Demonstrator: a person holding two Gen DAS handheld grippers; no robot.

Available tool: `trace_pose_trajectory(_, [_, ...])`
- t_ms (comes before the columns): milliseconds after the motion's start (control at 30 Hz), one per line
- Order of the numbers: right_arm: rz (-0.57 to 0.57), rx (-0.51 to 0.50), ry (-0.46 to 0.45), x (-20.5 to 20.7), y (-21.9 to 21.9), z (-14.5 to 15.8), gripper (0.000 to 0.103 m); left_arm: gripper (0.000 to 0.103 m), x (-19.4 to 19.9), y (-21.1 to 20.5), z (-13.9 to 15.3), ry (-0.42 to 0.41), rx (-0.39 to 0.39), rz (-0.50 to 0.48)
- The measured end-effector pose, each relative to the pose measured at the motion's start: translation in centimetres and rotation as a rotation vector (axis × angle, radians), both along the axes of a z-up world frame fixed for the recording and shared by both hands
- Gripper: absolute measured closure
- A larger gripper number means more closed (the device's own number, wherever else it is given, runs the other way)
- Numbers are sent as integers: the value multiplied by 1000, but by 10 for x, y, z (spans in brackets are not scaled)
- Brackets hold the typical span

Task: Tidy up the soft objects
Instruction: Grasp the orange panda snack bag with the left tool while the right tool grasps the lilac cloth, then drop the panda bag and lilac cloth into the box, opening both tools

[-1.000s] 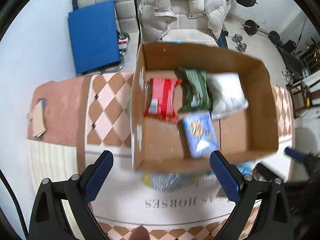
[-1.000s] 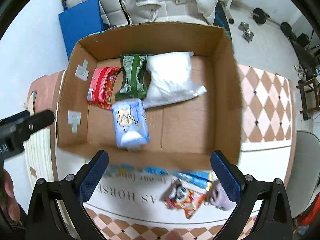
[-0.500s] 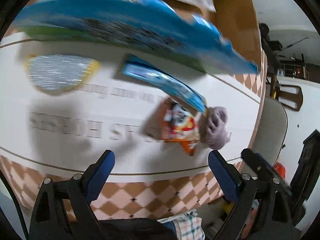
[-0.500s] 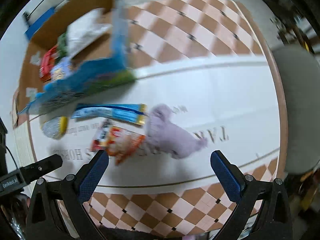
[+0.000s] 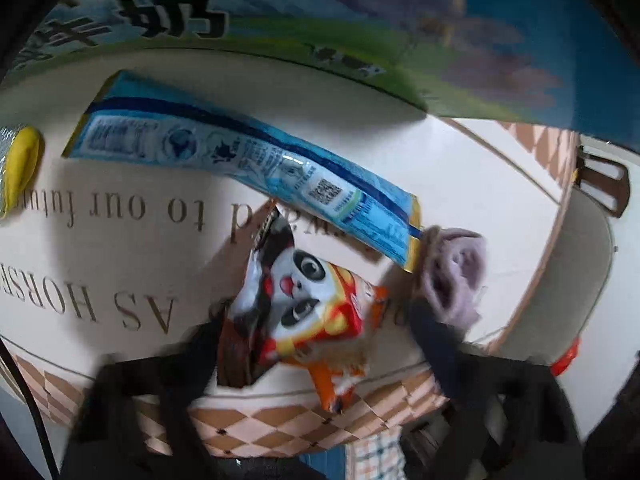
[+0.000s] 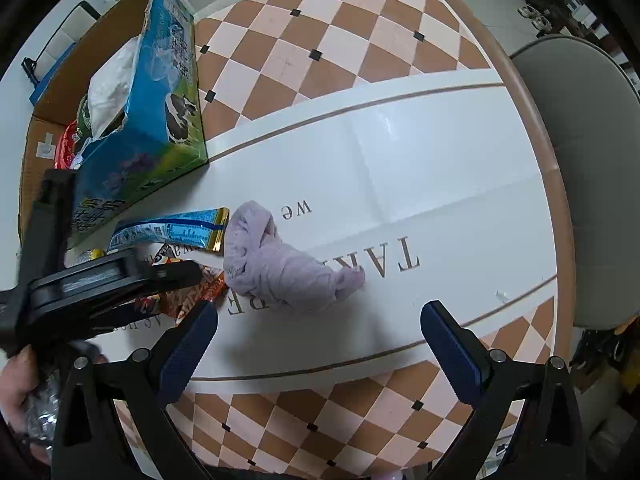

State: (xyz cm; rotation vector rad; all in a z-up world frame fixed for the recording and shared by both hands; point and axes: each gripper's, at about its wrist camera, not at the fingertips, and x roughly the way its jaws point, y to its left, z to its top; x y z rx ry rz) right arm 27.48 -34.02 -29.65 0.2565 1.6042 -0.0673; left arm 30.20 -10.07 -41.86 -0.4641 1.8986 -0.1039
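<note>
A panda snack bag (image 5: 304, 296) lies on the table between the blurred fingers of my open left gripper (image 5: 320, 344). A long blue packet (image 5: 248, 160) lies just beyond it, a crumpled lilac cloth (image 5: 456, 272) to its right. In the right wrist view the lilac cloth (image 6: 280, 260) lies ahead of my open right gripper (image 6: 316, 344), with the blue packet (image 6: 172, 232) and the left gripper (image 6: 120, 276) over the snack bag (image 6: 200, 284) to the left. The cardboard box (image 6: 48, 100) holds several soft packs.
The box's blue printed side (image 5: 360, 32) stands close behind the packets. A yellow and silver bag (image 5: 16, 168) lies at the left. The round table's rim (image 6: 532, 100) curves to the right, with a grey chair (image 6: 580, 160) beyond it.
Both grippers swung away from above the box and came down to the table. The left closed in on the panda snack bag; the right faces the lilac cloth.
</note>
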Motion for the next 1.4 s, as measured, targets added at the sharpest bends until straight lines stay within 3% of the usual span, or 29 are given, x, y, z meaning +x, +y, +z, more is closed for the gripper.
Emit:
trace_pose_trajectory(533, [317, -62, 129, 27, 59, -68, 1, 49, -67, 53, 11, -90, 172, -75])
trace_pose_trajectory(633, [340, -80, 165, 24, 67, -84, 17, 50, -75, 56, 14, -102, 193, -93])
trace_pose_trajectory(700, [340, -103, 185, 23, 72, -91, 55, 50, -79, 59, 21, -116, 188, -105])
trace_pose_trajectory(833, [281, -87, 179, 14, 70, -88, 59, 50, -85, 60, 43, -175, 183, -125])
trace_pose_trajectory(1067, [244, 38, 128, -15, 74, -44, 59, 50, -87, 60, 106, -295, 146, -145])
trace_pose_trajectory(1300, [304, 139, -50, -15, 102, 59, 59, 50, -41, 77, 203, -464, 128, -147])
trace_pose_trajectory(1400, [312, 146, -113, 9, 113, 99, 59, 50, -14, 93, 228, -519, 182, -166])
